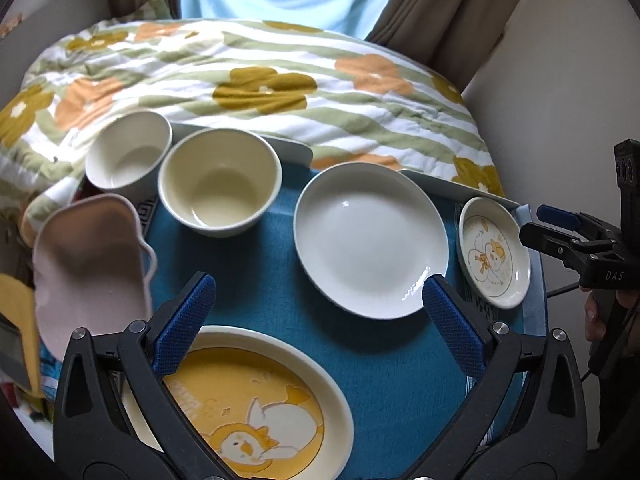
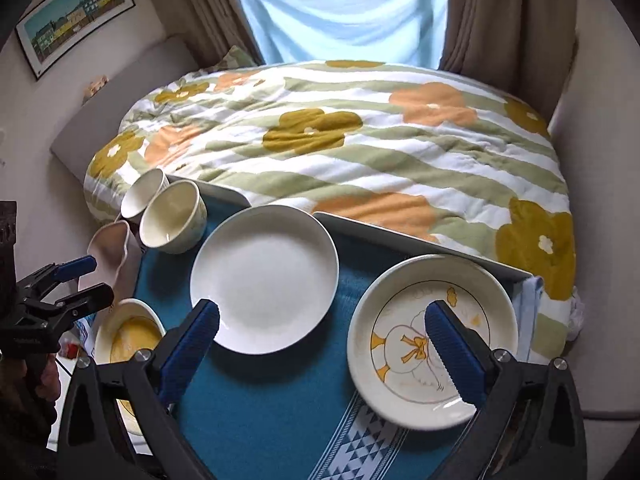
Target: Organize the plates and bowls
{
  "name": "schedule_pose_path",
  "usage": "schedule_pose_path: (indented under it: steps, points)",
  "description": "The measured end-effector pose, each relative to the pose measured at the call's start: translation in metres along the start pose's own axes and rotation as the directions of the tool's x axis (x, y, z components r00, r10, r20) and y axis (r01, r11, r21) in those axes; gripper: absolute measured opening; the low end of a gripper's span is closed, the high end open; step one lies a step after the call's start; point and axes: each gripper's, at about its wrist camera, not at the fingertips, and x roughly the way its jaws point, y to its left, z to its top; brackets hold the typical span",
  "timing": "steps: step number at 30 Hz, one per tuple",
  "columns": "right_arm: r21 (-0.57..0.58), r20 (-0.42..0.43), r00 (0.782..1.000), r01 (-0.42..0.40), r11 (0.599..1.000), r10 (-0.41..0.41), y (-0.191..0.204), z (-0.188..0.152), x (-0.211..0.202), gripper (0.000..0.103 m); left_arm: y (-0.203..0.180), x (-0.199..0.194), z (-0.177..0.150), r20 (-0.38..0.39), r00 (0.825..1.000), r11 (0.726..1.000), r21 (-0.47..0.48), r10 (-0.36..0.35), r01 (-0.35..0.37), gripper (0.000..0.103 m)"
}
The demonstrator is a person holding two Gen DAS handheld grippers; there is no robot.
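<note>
Evidently nothing is picked yet: each hand-held gripper, left (image 1: 316, 300) and right (image 2: 322, 326), hangs wide open, empty, above the spread-out plates, with the white plate (image 2: 264, 278) just ahead.

"DAS" — white letters (partly cut off) on the right gripper (image 1: 560, 228).

**Five dishes on the blue cloth**

We see two cream bowls, upright and empty, at the far left: the paler bowl (image 1: 127, 151) just beside the wider bowl (image 1: 219, 182). Near the middle lies a plain white plate (image 1: 370, 240), empty and flat. To its right sits a small duck plate (image 2: 432, 340), cream with an orange-bowed duck. Nearest us on the left lies a yellow duck plate (image 1: 256, 404) with a cream rim.
</note>
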Motion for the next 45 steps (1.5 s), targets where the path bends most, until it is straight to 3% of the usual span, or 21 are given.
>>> schedule_pose_path:
  steps: [4, 9, 11, 15, 17, 19, 23, 28, 37, 45]
  points:
    - [-0.088, -0.092, 0.993, -0.085, 0.993, 0.077, -0.014, 0.011, 0.048, 0.091, 0.001, 0.047, -0.002, -0.080, 0.997, 0.997, -0.071, -0.014, 0.008, 0.093]
    - [-0.139, -0.181, 0.970, -0.188, 0.972, 0.162, -0.018, 0.020, 0.094, 0.062, 0.002, 0.087, -0.005, -0.152, 0.988, 0.992, -0.122, -0.029, 0.010, 0.071]
    - [-0.156, -0.197, 0.963, -0.214, 0.964, 0.182, -0.018, 0.021, 0.104, 0.056, 0.003, 0.096, -0.006, -0.164, 0.986, 0.990, -0.141, -0.039, 0.016, 0.061]
    - [-0.166, -0.227, 0.950, -0.255, 0.952, 0.215, -0.021, 0.021, 0.116, 0.045, -0.001, 0.108, -0.007, -0.176, 0.984, 0.989, -0.145, -0.018, -0.007, 0.055]
    - [-0.172, -0.244, 0.943, -0.271, 0.947, 0.226, -0.022, 0.020, 0.121, 0.033, -0.002, 0.112, -0.008, -0.185, 0.983, 0.988, -0.153, -0.014, -0.015, 0.047]
    - [-0.178, -0.256, 0.940, -0.277, 0.944, 0.227, -0.022, 0.019, 0.125, 0.032, -0.002, 0.115, -0.010, -0.188, 0.982, 0.987, -0.162, -0.014, -0.017, 0.040]
    - [-0.176, -0.261, 0.935, -0.291, 0.940, 0.241, -0.025, 0.018, 0.129, 0.017, 0.000, 0.117, -0.009, -0.187, 0.982, 0.987, -0.155, 0.022, -0.051, 0.025]
    - [-0.192, -0.252, 0.938, -0.291, 0.937, 0.239, -0.026, 0.017, 0.129, 0.014, 0.003, 0.116, -0.009, -0.182, 0.983, 0.985, -0.163, 0.026, -0.056, 0.022]
    - [-0.182, -0.226, 0.944, -0.285, 0.941, 0.242, -0.026, 0.014, 0.125, 0.014, -0.009, 0.106, -0.009, -0.165, 0.982, 0.991, -0.083, 0.089, -0.104, 0.022]
    - [-0.190, -0.155, 0.962, -0.254, 0.948, 0.226, -0.010, 0.013, 0.085, 0.014, -0.014, 0.065, -0.006, -0.097, 0.991, 0.993, -0.069, 0.089, -0.096, 0.022]
